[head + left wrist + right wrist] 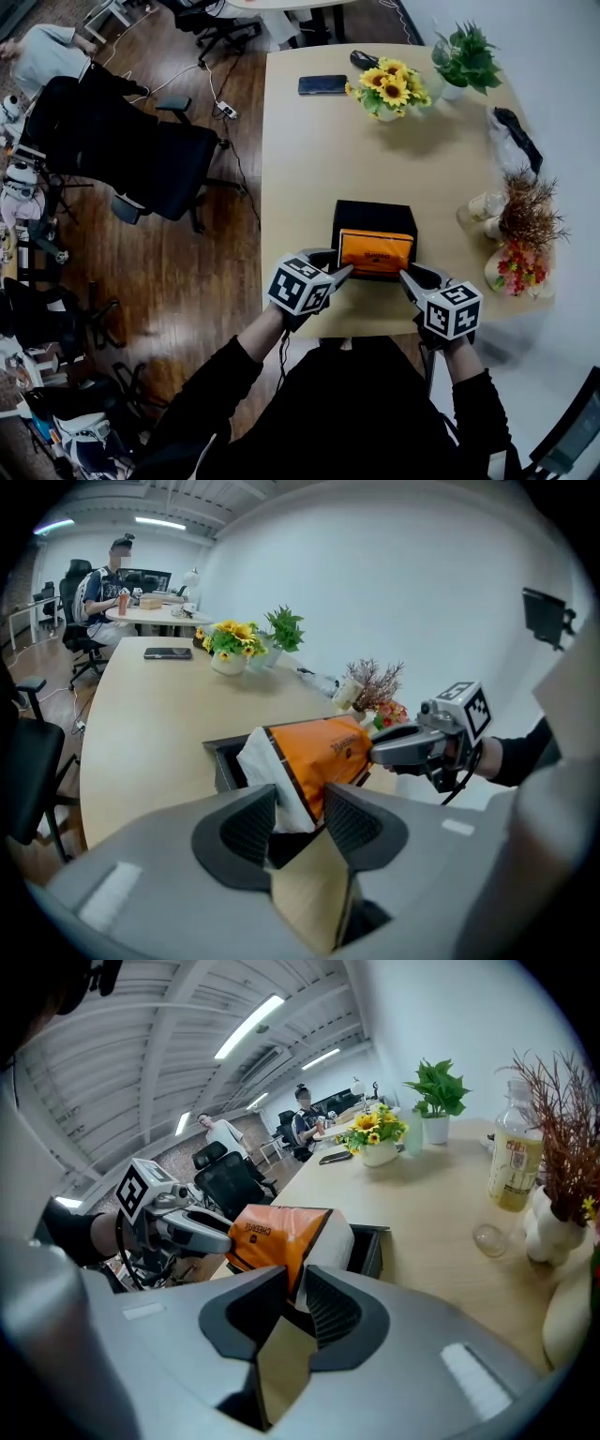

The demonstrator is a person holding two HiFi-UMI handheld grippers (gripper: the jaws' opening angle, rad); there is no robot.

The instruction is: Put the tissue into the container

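An orange tissue pack with white ends hangs tilted over the black open-top container near the table's front edge. My left gripper is shut on the pack's left end, and the white end sits between its jaws. My right gripper is shut on the right end; its jaws pinch the pack at its edge. The container shows behind the pack, and its rim shows to the pack's right. Each gripper appears in the other's view: right gripper, left gripper.
On the beige table stand a sunflower pot, a dark phone, a green plant, a bottle and a vase of dried flowers. A black office chair stands left of the table.
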